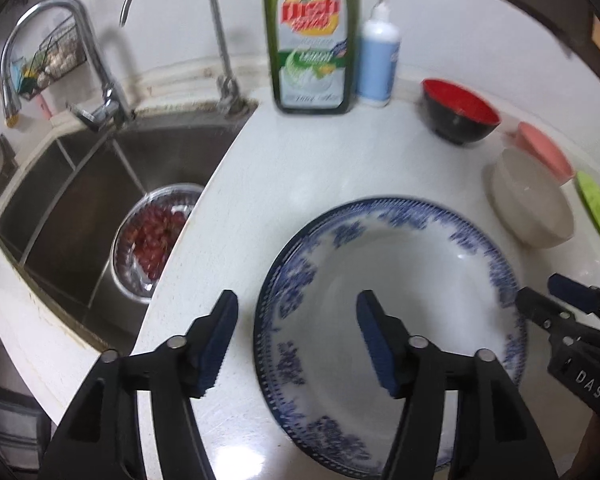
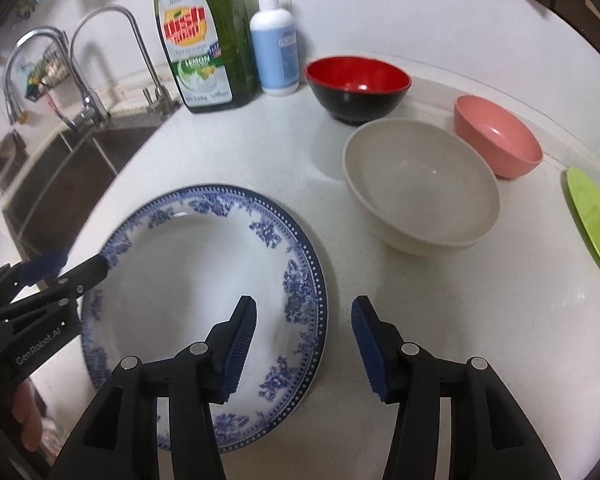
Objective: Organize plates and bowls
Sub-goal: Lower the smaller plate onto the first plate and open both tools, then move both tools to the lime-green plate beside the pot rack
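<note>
Both claws are spread wide: the left gripper (image 1: 296, 336) straddles the nine o'clock rim of the blue-patterned plate (image 2: 196, 280) on the white counter (image 2: 260, 152), the right gripper (image 2: 304, 344) its three o'clock rim, seemingly without touching; the beige bowl (image 2: 420, 184) sits at two o'clock

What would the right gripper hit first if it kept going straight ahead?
Probably the wide beige bowl: the right gripper, open astride the blue-patterned white plate's right rim, points toward it. Depth is unclear.
</note>
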### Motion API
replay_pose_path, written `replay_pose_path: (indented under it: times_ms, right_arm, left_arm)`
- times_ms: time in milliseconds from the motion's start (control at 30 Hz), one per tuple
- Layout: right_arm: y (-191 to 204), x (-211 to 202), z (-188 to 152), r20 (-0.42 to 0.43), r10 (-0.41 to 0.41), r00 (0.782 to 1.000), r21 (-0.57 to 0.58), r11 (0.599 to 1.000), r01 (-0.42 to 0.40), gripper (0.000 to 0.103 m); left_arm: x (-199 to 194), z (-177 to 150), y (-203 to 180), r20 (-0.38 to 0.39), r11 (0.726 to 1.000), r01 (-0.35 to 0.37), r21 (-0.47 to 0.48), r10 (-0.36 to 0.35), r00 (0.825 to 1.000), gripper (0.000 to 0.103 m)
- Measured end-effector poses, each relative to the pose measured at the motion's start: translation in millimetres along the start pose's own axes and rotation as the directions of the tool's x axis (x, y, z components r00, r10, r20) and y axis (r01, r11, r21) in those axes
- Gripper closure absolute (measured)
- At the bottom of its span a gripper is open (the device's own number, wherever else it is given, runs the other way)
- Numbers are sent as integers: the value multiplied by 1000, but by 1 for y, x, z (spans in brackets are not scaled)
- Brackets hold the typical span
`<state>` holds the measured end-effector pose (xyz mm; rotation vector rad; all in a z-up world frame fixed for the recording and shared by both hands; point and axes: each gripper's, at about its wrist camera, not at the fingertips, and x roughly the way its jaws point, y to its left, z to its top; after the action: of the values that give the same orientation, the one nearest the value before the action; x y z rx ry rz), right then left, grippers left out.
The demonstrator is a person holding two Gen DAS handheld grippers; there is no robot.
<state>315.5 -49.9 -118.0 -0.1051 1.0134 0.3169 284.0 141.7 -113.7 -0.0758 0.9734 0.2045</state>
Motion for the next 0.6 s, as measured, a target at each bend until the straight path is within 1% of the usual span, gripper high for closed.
replay_pose_path:
  times_ms: [67, 100, 133, 167, 233, 267, 333, 400, 500, 600]
  right_arm:
    - [-5, -9, 0, 23, 2, 1000, 13, 1000, -2, 50]
    - [-9, -14, 0, 35, -1, 999, 21, 1000, 0, 46]
    - [-12, -19, 0, 47, -5, 999, 32, 999, 4, 43]
    - [-16, -24, 0, 61, -9, 998, 42, 999, 7, 42]
    - [-24, -34, 0, 84, -18, 996, 61, 998, 13, 38]
    - [-29, -38, 0, 93, -23, 995, 71, 997, 16, 37]
    - [-37, -47, -1, 119, -41, 992, 90, 996, 31, 32]
    - [-49, -58, -4, 146, -75, 986, 112, 992, 59, 31]
    - [-65, -73, -9, 175, -111, 978, 144, 986, 86, 29]
    - [-83, -87, -12, 200, -158, 967, 181, 976, 122, 27]
  left_arm:
    - [-10, 5, -7, 33, 1000, 3, 21, -3, 999, 35]
    - [-13, 7, -10, 43, 1000, 5, 29, -6, 999, 30]
    - [-17, 9, -14, 59, 999, 13, 39, -15, 998, 28]
    - [-20, 11, -18, 71, 999, 20, 47, -23, 997, 27]
    - [-28, 16, -28, 99, 997, 34, 71, -41, 994, 18]
    - [-31, 17, -33, 109, 996, 37, 79, -45, 993, 17]
    - [-39, 20, -45, 145, 994, 42, 102, -57, 988, 12]
    - [-46, 23, -57, 172, 991, 55, 124, -76, 982, 6]
    - [-57, 28, -78, 208, 980, 98, 172, -134, 969, 3]
    - [-65, 34, -100, 233, 968, 118, 221, -170, 957, 1]
